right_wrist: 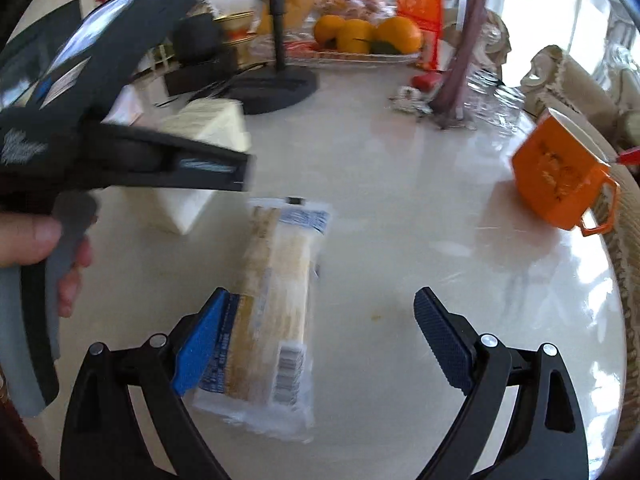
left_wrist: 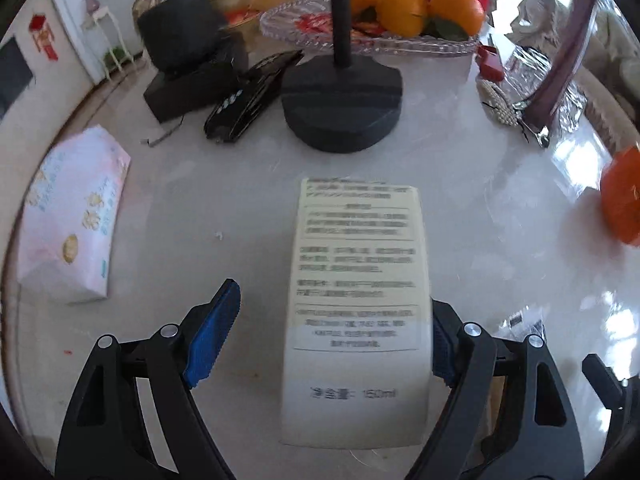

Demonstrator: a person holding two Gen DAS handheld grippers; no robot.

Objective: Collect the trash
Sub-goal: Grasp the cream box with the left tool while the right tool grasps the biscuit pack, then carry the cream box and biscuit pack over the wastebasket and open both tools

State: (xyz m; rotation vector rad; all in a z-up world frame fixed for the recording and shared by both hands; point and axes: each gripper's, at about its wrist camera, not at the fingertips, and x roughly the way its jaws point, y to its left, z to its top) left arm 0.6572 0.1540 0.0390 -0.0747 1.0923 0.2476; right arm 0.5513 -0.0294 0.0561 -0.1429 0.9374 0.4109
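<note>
A cream carton box (left_wrist: 356, 300) with printed text lies on the white table between the fingers of my left gripper (left_wrist: 336, 332). The gripper is open; its right pad (left_wrist: 442, 354) is at the box's side, its left pad (left_wrist: 214, 332) stands apart from it. The box also shows in the right wrist view (right_wrist: 208, 128), with the left gripper tool over it. A clear plastic wrapper (right_wrist: 272, 308) with a barcode lies flat on the table between the open fingers of my right gripper (right_wrist: 324, 340), against the left pad (right_wrist: 200, 348).
A black stand base (left_wrist: 342, 100), remote controls (left_wrist: 248, 100), a black box (left_wrist: 188, 80) and a glass fruit tray (left_wrist: 304, 32) with oranges are at the back. A tissue pack (left_wrist: 72, 216) lies left. An orange mug (right_wrist: 560, 176) sits at the right edge.
</note>
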